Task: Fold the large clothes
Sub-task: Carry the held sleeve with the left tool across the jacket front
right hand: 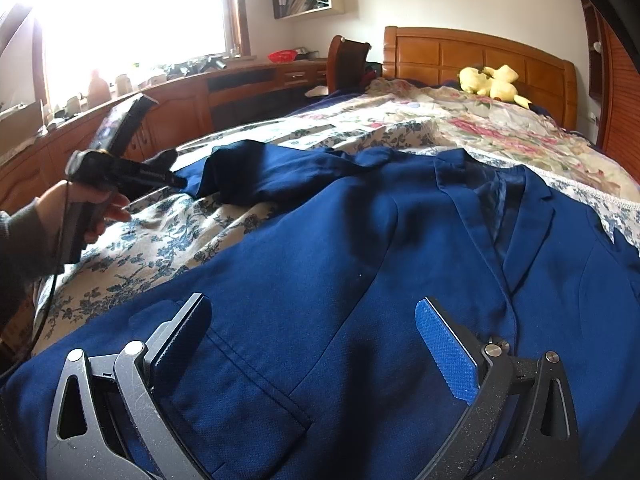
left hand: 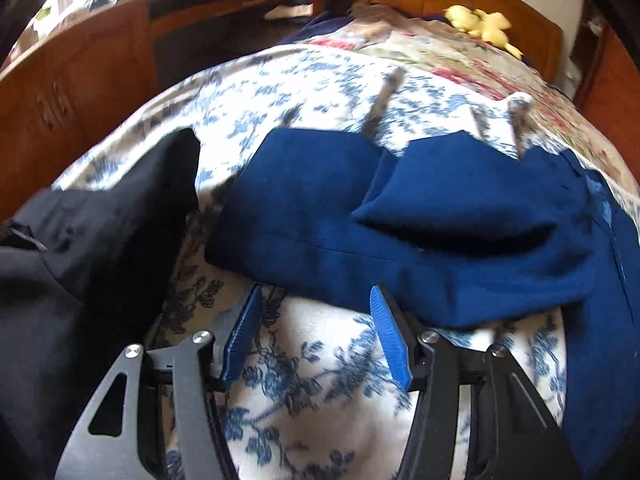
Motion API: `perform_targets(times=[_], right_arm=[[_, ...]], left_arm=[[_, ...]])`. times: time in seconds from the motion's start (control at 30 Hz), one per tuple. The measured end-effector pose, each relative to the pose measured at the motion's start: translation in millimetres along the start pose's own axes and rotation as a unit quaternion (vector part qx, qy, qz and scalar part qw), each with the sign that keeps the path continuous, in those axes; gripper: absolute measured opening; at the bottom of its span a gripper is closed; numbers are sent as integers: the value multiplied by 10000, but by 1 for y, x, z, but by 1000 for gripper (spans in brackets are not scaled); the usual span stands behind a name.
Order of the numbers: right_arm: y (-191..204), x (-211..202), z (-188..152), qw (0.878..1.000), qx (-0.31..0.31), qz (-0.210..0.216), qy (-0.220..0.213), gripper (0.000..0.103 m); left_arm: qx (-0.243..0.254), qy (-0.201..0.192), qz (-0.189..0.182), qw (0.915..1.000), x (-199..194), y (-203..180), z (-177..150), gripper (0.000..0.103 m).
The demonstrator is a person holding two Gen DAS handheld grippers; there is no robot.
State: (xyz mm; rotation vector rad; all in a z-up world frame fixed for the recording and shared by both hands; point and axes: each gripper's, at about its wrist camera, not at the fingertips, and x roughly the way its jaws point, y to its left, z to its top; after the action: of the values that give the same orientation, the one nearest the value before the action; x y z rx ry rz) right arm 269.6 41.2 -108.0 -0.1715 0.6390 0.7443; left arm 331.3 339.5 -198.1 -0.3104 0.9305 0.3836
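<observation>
A blue jacket (right hand: pixel 360 240) lies spread on a flowered bedspread (right hand: pixel 160 240), both grippers apart and empty.

Only the right wrist view shows the whole front of the jacket: it lies flat, its long axis running from the hem near the camera up to the collar (right hand: pixel 496 184) toward the headboard (right hand: pixel 480 56), with one sleeve (right hand: pixel 256 172) stretched off to the left. That view also shows a hand (right hand: pixel 86 216) holding the left gripper (right hand: pixel 176 178) at the sleeve's end; whether it touches the cloth I cannot tell. The right gripper (right hand: pixel 316 328) hovers over the jacket's lower front, jaws wide, nothing between them. The left wrist view alone shows a black garment (left hand: pixel 100 240) beside the sleeve's folded-over end (left hand: pixel 320 216), and the left gripper (left hand: pixel 314 308) with jaws parted over bare bedspread, just short of the sleeve's edge.
</observation>
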Motion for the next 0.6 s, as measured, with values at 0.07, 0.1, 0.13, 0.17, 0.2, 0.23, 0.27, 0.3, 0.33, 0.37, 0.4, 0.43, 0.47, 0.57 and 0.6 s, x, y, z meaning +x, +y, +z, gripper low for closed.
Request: perform_targets(times=[0.07,0.1,0.13,0.17,0.2,0.23,0.27,0.3,0.33,0.37,0.4,0.43,0.47,0.57,0.6], right_arm=[[0,0,0,10000,2,0,2,103],[0,0,0,10000,6,0,1,103],[1,0,0,10000,3,0,3,103],[1,0,0,10000,2,0,4,103],[0,0,0,10000,1,-1,4,103],[0,0,0,10000,-2,0,3,103],[0,0,0,10000,-2,-1,5,103],[0,0,0,10000,-1,-1,4,103],[-1,-1,0,10000,0,-2,2,103],[0,0,0,10000,1,0,3,103],[0,0,0,10000,1,0,2,103],[0,-1,0,10000,0,-2,0,103],[0,0,0,10000,-1,-1,1,103],[0,0,0,10000,-2,-1,3,103],[0,0,0,10000,0,-2,-1,103]], left_arm=[[-297,9,-206,9993,3,7,2,55],[-496,-37,-319,9983,2,10,4,55],[-637,-55,-402,9971,2,12,6,55],[-733,-52,-444,9963,3,14,7,55],[-785,-30,-452,9959,6,14,9,55],[-800,0,-437,9958,9,13,10,55],[-798,18,-416,9959,10,12,12,55],[-770,38,-364,9964,13,10,13,55],[-717,44,-300,9970,14,7,14,55],[-627,16,-204,9978,15,2,14,55],[-552,0,-150,9984,16,-1,14,54],[-479,-19,-133,9988,16,-4,14,41],[-445,-16,-118,9989,16,-5,15,29],[-341,-84,-44,9994,10,-12,16,1],[-315,-141,-18,9994,7,-13,17,0]])
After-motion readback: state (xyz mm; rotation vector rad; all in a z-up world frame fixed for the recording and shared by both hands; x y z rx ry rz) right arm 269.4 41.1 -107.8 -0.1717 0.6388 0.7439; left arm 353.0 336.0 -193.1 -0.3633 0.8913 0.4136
